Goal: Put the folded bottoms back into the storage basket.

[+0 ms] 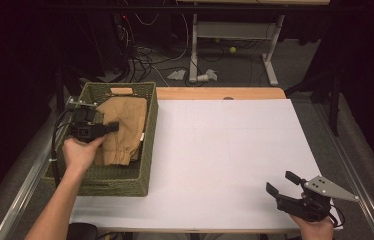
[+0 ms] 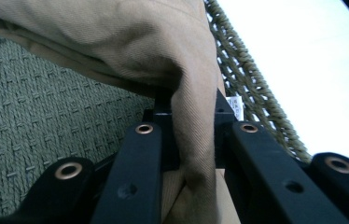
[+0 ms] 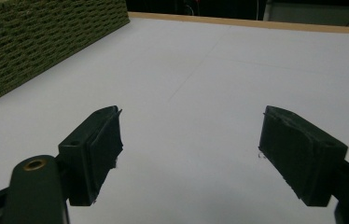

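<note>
Your right tool (image 1: 281, 184) rests near you on the white surface (image 1: 225, 160) with its jaws wide apart and nothing between them, while farther off your left tool (image 1: 113, 126) is clamped on a fold of the tan cloth (image 1: 125, 125) lying inside the green basket (image 1: 120, 182).

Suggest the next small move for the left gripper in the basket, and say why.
Probably lift straight up. The left gripper is shut on a fold of the tan cloth, which lies inside the green woven basket. The right gripper waits open over the white table.
</note>
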The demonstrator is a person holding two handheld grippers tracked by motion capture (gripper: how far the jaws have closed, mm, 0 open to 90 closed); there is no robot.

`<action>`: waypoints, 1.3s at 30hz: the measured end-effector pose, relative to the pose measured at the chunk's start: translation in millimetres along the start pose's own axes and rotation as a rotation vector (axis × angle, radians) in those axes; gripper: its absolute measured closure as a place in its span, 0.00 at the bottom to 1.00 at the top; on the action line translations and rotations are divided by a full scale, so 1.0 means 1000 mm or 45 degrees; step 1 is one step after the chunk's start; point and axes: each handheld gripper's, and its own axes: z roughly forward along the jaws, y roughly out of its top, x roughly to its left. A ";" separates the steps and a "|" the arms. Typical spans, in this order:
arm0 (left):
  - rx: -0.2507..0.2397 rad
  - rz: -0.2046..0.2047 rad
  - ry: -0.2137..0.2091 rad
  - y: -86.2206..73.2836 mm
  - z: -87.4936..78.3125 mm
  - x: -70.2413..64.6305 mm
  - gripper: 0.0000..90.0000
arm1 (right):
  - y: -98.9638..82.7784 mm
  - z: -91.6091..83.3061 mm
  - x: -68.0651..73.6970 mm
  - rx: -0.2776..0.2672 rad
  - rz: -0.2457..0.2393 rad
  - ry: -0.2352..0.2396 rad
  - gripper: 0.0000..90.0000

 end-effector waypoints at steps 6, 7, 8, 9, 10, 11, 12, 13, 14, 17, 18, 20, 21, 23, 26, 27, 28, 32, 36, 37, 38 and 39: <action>0.032 -0.005 0.012 0.002 0.012 0.002 0.86 | 0.000 0.000 0.000 0.001 -0.001 0.002 0.24; 0.038 -0.006 0.015 0.002 0.014 0.003 0.86 | 0.000 0.000 0.000 0.001 -0.002 0.002 0.24; 0.042 -0.009 0.018 0.002 0.016 0.003 0.86 | 0.000 0.000 0.000 0.002 -0.001 0.002 0.24; 0.048 -0.012 0.021 0.003 0.018 0.004 0.86 | 0.000 0.000 0.000 0.002 -0.001 0.002 0.24; 0.048 -0.012 0.021 0.003 0.018 0.004 0.86 | 0.000 0.000 0.000 0.002 -0.001 0.002 0.24; 0.055 -0.013 0.026 0.003 0.021 0.004 0.86 | 0.000 0.000 0.000 0.002 -0.001 0.003 0.24; 0.061 -0.013 0.028 0.003 0.023 0.005 0.86 | 0.000 0.000 0.000 0.003 -0.002 0.003 0.24; 0.067 -0.016 0.031 0.003 0.025 0.005 0.85 | 0.000 0.000 0.000 0.003 -0.001 0.003 0.24; 0.071 -0.019 0.030 0.003 0.027 0.005 0.85 | 0.000 0.000 0.000 0.003 -0.001 0.003 0.24; 0.093 -0.023 0.039 0.004 0.033 0.005 0.85 | 0.000 0.000 0.000 0.003 -0.002 0.003 0.24; 0.097 -0.018 0.046 0.004 0.035 0.005 0.85 | 0.000 0.000 0.000 0.003 -0.002 0.003 0.24; 0.103 -0.021 0.058 0.004 0.037 0.006 0.85 | 0.000 0.000 0.000 0.004 -0.002 0.003 0.24; 0.105 -0.024 0.064 0.004 0.038 0.007 0.85 | 0.000 0.000 0.000 0.003 -0.002 0.004 0.24; 0.110 -0.034 0.082 0.004 0.040 0.009 0.85 | 0.000 0.000 0.000 0.004 -0.002 0.003 0.24; 0.128 -0.043 0.118 0.004 0.044 0.013 0.84 | 0.000 0.000 0.000 0.004 -0.003 0.005 0.24; 0.133 -0.048 0.130 0.004 0.046 0.015 0.83 | 0.000 0.000 0.000 0.005 -0.003 0.005 0.24; 0.143 -0.048 0.147 0.004 0.047 0.016 0.83 | 0.000 0.000 0.000 0.005 -0.003 0.005 0.24; 0.155 -0.050 0.187 0.003 0.051 0.019 0.81 | 0.000 0.000 0.000 0.006 -0.004 0.005 0.24; 0.168 -0.047 0.216 0.002 0.052 0.020 0.69 | 0.000 0.000 0.000 0.005 -0.003 0.005 0.24; 0.168 -0.042 0.218 0.002 0.052 0.019 0.65 | 0.000 0.000 0.000 0.005 -0.004 0.005 0.24; 0.167 -0.037 0.220 0.002 0.051 0.019 0.62 | 0.000 0.000 0.000 0.004 -0.004 0.005 0.24; 0.169 -0.034 0.230 0.002 0.050 0.019 0.60 | 0.000 0.000 0.000 0.003 -0.004 0.005 0.24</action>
